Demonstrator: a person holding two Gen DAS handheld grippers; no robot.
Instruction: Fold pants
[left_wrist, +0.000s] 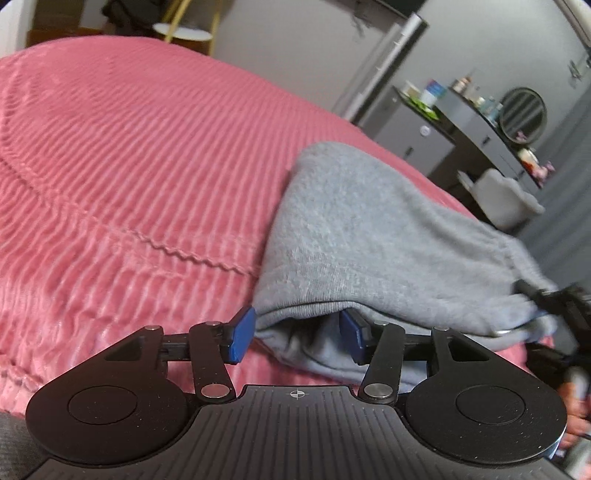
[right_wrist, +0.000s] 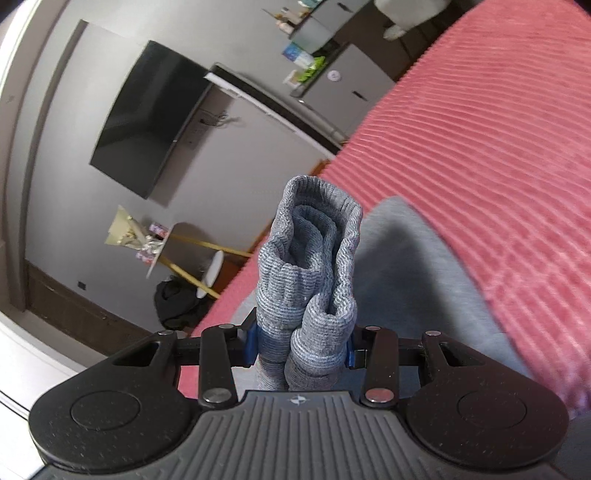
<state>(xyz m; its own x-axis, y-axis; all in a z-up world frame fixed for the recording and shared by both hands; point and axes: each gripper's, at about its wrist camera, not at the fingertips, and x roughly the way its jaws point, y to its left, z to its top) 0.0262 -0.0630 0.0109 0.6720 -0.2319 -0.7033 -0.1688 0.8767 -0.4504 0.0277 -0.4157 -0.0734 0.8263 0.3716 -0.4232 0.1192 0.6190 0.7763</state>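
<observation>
Grey sweatpants (left_wrist: 369, 229) lie on a pink ribbed bedspread (left_wrist: 129, 147), partly folded over. My left gripper (left_wrist: 297, 336) is open, its blue pads either side of the pants' near folded edge, the right pad tucked under the cloth. My right gripper (right_wrist: 301, 347) is shut on a bunched ribbed cuff or waistband of the pants (right_wrist: 314, 254), which stands up between its blue pads. The rest of the pants (right_wrist: 413, 273) hangs below onto the bedspread (right_wrist: 498, 147). The right gripper shows at the right edge of the left wrist view (left_wrist: 554, 299), holding the pants' far end.
A grey dresser (left_wrist: 461, 129) with bottles and a round mirror stands beyond the bed. A wall TV (right_wrist: 147, 118), a gold-legged side table (right_wrist: 192, 254) and a dark bag on the floor (right_wrist: 177, 302) lie off the bed's edge.
</observation>
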